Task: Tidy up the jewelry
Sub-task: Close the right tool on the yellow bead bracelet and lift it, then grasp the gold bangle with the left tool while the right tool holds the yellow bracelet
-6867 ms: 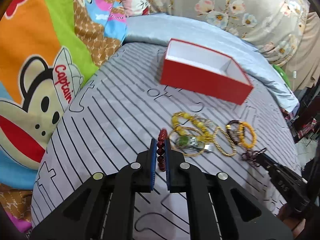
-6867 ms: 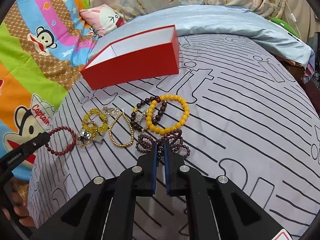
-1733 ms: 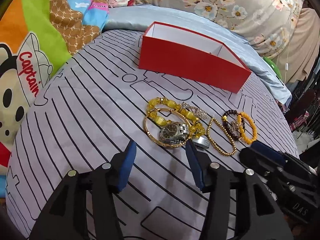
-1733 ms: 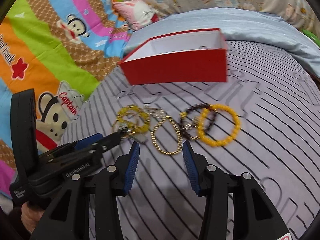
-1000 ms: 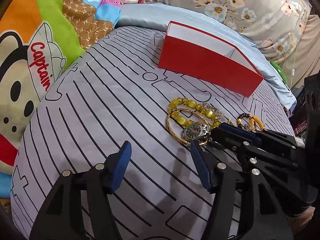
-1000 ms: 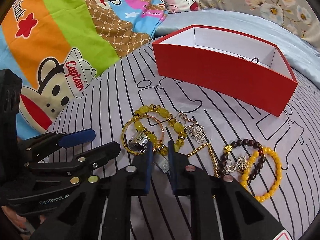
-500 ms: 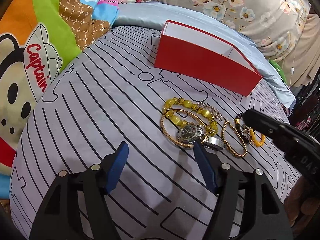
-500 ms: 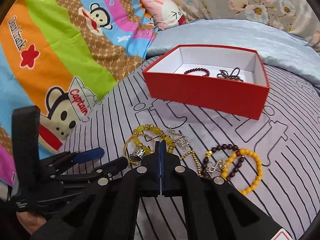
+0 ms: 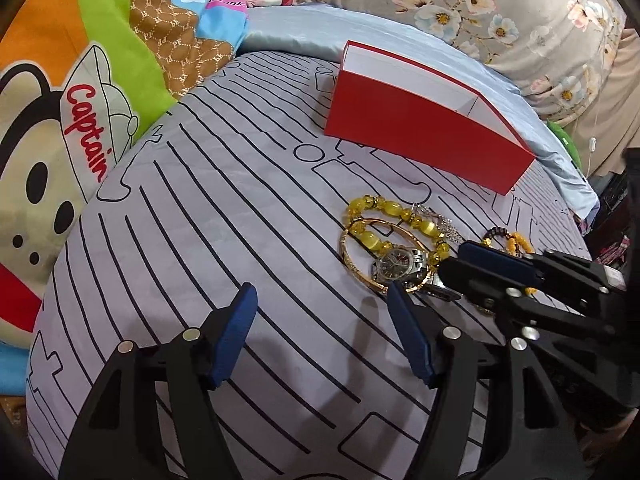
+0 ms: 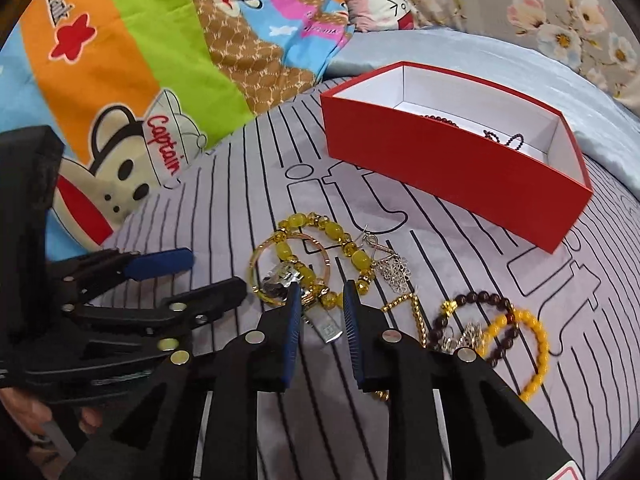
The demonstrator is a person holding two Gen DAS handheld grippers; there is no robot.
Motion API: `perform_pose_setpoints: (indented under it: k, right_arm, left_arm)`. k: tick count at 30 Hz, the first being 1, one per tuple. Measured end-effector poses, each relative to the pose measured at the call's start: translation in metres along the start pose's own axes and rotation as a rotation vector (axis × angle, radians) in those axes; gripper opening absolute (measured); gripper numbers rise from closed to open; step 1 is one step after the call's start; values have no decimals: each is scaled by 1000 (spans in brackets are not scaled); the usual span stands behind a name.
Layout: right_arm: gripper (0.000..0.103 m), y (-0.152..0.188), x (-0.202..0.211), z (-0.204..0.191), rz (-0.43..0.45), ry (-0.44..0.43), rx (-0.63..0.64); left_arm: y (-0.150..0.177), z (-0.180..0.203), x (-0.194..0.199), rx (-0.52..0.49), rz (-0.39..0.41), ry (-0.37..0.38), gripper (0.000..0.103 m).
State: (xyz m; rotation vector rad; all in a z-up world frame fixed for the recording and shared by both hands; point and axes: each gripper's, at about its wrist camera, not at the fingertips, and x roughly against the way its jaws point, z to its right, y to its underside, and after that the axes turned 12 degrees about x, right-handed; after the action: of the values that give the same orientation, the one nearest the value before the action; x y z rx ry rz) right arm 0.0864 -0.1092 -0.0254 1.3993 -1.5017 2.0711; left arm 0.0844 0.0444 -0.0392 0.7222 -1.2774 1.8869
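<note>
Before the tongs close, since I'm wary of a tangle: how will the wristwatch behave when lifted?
The wristwatch looks metal, so probably heavy for its size. Its band likely droops. It lies inside the gold bangle, among yellow beads, so may drag them.

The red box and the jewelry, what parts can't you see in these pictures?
- Red box floor: left view, hidden by its near wall; right view shows only bead tops.
- Gold chain: right view, partly behind the right gripper.
- Watch strap: left view, covered by that gripper.
</note>
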Motion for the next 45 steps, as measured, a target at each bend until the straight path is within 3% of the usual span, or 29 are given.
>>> perform_pose_setpoints:
  k: [6,10,13,19,30,34,37,42,45]
  right_arm:
    - [22,-9,-10,0,-1,-21,44]
    - [22,-15,-17,7,-15,-108,28]
    - [10,-18,-19,7,-32,-156,34]
    - [8,-13,-11,1,-36,-140,33]
    - [8,-19,62,27,139,-57,-117]
    - [8,-6,86,32,151,-49,-169]
    - [8,11,96,32,144,-51,-206]
    - [8,33,98,29,123,-68,-249]
    - [8,39,97,29,118,-75,-262]
  left_arm:
    - [-2,-1,-1,-2,2,-5,65]
    - [-5,-3,-1,3,-2,1,66]
    - [-6,-3,-2,-1,-3,2,66]
    - [-8,-4,-4,6,-7,8,66]
    - [-14,8,-6,2,-15,44,66]
    - [-11,23,-8,-49,-11,54,80]
    - [-11,33,-17,-86,-11,41,80]
    - [-12,40,-28,-107,1,9,77]
    - [-11,44,-30,-131,14,-5,65]
